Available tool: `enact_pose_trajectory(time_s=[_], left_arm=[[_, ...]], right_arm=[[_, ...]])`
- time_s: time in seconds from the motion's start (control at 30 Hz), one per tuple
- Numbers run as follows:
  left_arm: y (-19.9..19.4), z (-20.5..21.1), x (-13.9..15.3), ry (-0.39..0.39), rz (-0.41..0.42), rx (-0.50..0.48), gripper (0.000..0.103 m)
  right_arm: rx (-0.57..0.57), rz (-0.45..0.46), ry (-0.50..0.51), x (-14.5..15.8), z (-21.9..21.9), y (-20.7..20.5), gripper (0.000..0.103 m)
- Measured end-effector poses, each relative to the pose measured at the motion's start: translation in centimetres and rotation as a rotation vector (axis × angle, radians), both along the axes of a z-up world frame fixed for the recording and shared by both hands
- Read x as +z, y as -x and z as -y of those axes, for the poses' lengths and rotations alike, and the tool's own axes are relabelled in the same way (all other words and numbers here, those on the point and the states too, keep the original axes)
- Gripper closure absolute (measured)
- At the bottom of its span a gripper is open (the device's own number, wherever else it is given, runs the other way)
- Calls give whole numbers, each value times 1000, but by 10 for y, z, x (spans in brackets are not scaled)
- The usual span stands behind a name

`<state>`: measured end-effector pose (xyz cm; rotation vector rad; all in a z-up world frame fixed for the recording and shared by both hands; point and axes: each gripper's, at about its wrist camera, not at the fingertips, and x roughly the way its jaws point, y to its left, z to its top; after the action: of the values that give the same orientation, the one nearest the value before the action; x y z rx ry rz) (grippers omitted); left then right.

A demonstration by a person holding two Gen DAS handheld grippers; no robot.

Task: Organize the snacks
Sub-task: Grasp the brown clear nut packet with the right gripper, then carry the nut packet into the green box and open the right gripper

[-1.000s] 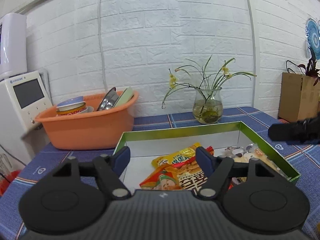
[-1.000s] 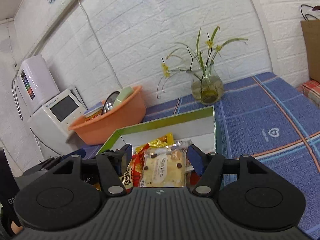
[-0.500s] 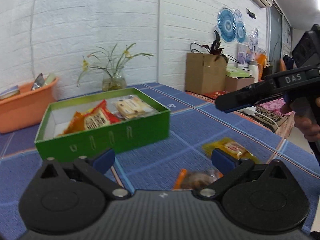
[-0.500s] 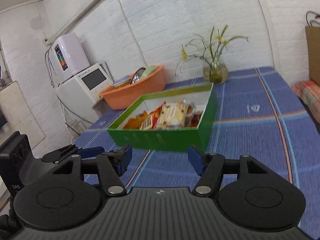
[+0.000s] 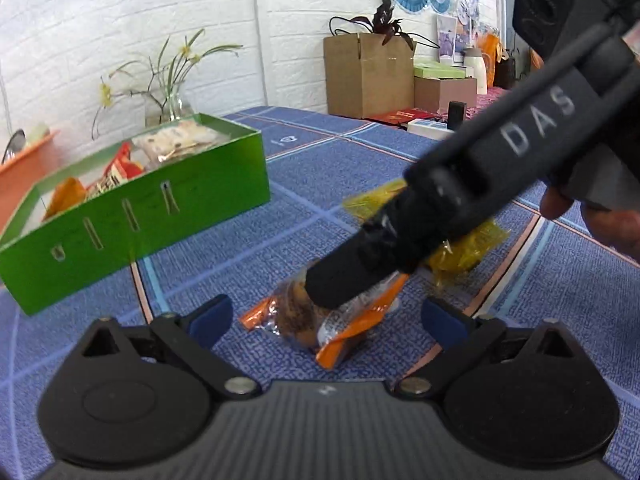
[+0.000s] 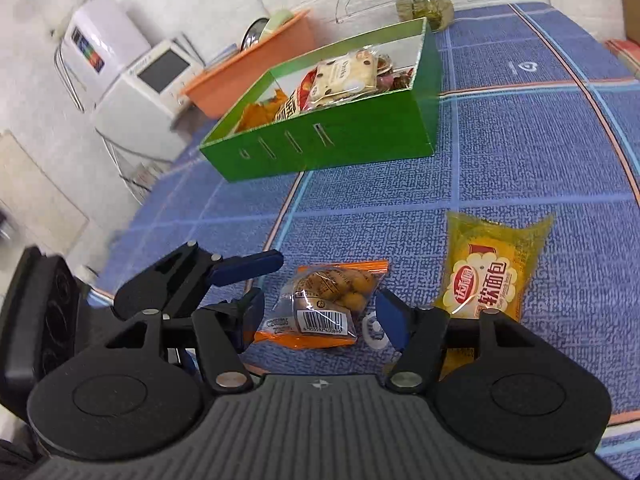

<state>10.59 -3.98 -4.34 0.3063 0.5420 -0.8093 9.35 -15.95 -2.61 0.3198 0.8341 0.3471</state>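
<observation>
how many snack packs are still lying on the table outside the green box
2: an orange-edged pack of round snacks between the open right gripper fingers, and a yellow bread pack to its right. Others may be hidden behind the grippers.

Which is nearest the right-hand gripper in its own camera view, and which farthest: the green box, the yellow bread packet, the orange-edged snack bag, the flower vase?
1. Orange-edged snack bag, between the fingers.
2. Yellow bread packet, just right.
3. Green box, mid-table.
4. Flower vase, at the wall.
</observation>
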Motion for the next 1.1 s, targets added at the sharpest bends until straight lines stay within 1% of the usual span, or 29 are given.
enact_pose_trajectory(time_s=[0.03, 0.07, 0.1, 0.13, 0.23, 0.27, 0.33, 0.43, 0.53, 0.67, 0.73, 0.9, 1.03, 1.1], left_arm=[[-3, -1, -1, 7, -14, -1, 9], [-7, -2, -1, 13, -36, -1, 16], [-10, -3, -1, 31, -55, 0, 26], [-13, -6, 0, 50, -65, 12, 32], [-17, -14, 1, 97, -99, 33, 36], [-16, -15, 2, 97, -93, 32, 39], [-12, -14, 4, 81, -74, 32, 42], [-6, -16, 8, 83, -56, 33, 48], [1, -24, 17, 95, -21, 47, 48], [5, -38, 28, 119, 15, 85, 48], [4, -46, 32, 129, 19, 109, 48], [4, -66, 40, 131, 42, 181, 49], [4, -84, 49, 123, 79, 241, 49], [3, -93, 55, 123, 105, 272, 49]], right_arm=[[7, -2, 22, 0, -2, -2, 1], [19, 1, 30, -1, -3, -3, 1], [34, 5, 27, -2, -3, -5, 1], [46, 5, 21, -4, -2, -5, 1], [61, 16, -9, -8, 0, -7, 2], [66, 18, -17, -9, 1, -7, 4], [67, 29, -18, -10, 0, -4, 8], [60, 65, -35, -9, -4, 3, 10], [68, 123, -53, -3, -10, 12, 10], [93, 197, -32, 8, -26, 15, 11], [110, 225, -23, 11, -34, 12, 11], [146, 239, -73, 15, -48, -2, 12], [192, 260, -98, 21, -66, -13, 12], [212, 284, -103, 27, -76, -17, 12]])
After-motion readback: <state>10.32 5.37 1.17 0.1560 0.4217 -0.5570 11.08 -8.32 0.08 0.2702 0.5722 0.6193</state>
